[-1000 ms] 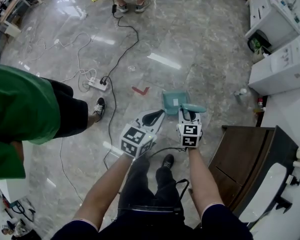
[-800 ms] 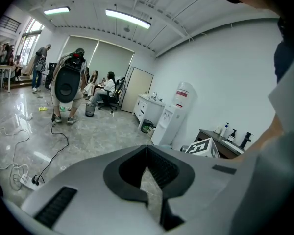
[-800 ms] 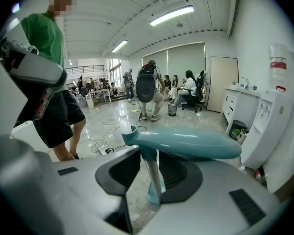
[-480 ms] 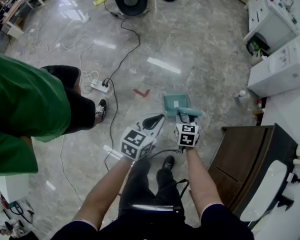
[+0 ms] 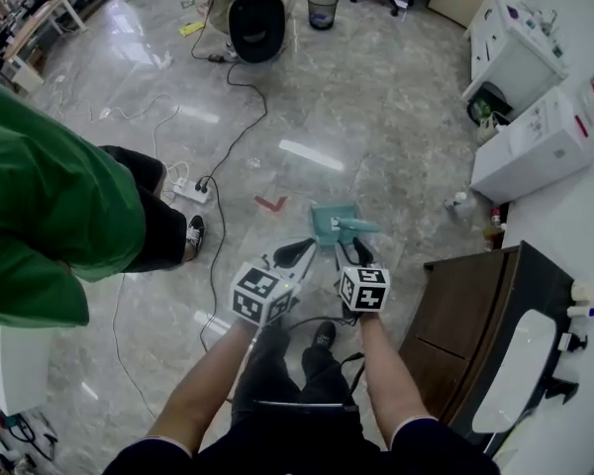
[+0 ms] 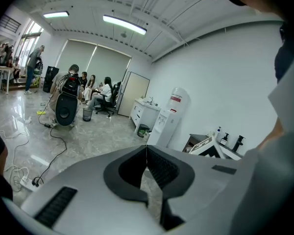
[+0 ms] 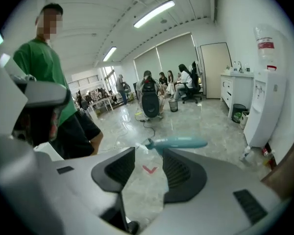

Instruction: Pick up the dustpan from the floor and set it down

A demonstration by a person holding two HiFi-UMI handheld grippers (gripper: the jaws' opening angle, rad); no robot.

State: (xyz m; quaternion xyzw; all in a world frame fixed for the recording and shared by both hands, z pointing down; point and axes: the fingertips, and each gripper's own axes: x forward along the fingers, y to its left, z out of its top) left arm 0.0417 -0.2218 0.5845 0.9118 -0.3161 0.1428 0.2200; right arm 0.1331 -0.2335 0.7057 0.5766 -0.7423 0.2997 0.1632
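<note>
Bystander: a person in a green top [image 5: 49, 206] stands at the left, well apart from the work.
Cable: a power strip [image 5: 189, 192] and its lead lie on the floor between that person and the grippers.
Floor mark: a red mark [image 5: 270, 203] sits just left of the dustpan.
Left gripper: the left gripper [image 5: 299, 252] has its jaws pressed together with nothing between them, and it is idle beside the dustpan.
Dustpan: the teal dustpan [image 5: 329, 222] appears to rest on the floor just ahead of both grippers, with its handle [image 5: 358, 228] pointing right.
Right gripper: the right gripper [image 5: 348, 256] has its jaws opening. The handle shows just past their tips, and neither pad presses on it.
Step in hand: letting go after the set-down, as I judge it.
Doing it well: let the jaws spread fully, then draw straight back along the gripper's own line so no pad catches the handle.
Risk: a sideways pull could nudge or tip the light pan.
Cabinet: a dark cabinet [image 5: 465, 305] stands at the right, clear of the path.
</note>
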